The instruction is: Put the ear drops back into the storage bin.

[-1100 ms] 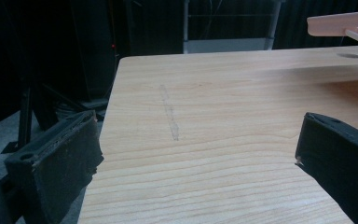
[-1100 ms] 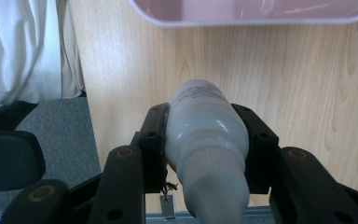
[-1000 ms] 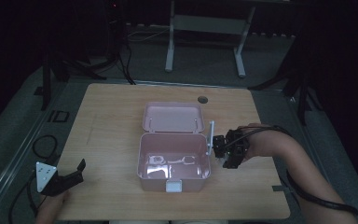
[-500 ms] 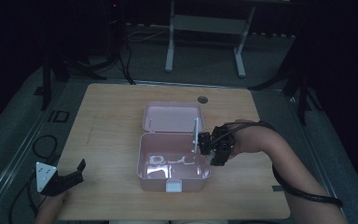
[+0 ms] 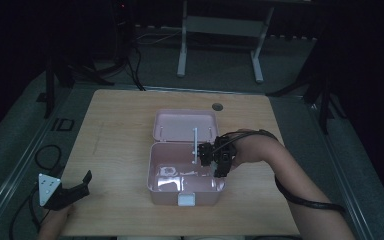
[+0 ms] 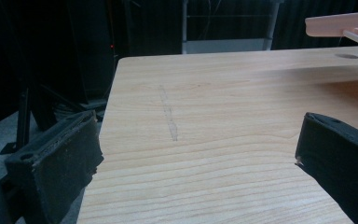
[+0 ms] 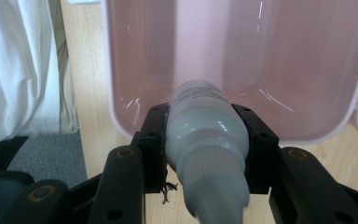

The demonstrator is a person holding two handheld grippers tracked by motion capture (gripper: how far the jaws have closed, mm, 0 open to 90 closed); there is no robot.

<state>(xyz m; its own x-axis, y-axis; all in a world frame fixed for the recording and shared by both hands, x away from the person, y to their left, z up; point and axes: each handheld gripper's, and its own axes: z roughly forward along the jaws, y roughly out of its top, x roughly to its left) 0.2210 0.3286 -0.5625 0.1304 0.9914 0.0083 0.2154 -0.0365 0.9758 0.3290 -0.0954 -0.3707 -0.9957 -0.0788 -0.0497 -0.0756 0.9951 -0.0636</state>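
Since a second ago, right tool (image 5: 206, 156) has carried its pinched bottle (image 7: 205, 123) toward nine o'clock, over box (image 5: 152, 175); left tool (image 5: 77, 186) rests spread on tabletop (image 5: 115, 125).

Two black two-jaw grippers are seen. The left gripper (image 5: 80, 183) is topped by a grey three-cornered plate dotted with small marks, and a black cable is trailed from it. The right gripper (image 7: 206, 140) is built of matte black blocks fastened with brass-coloured screws; a black cable is looped around the bare forearm.
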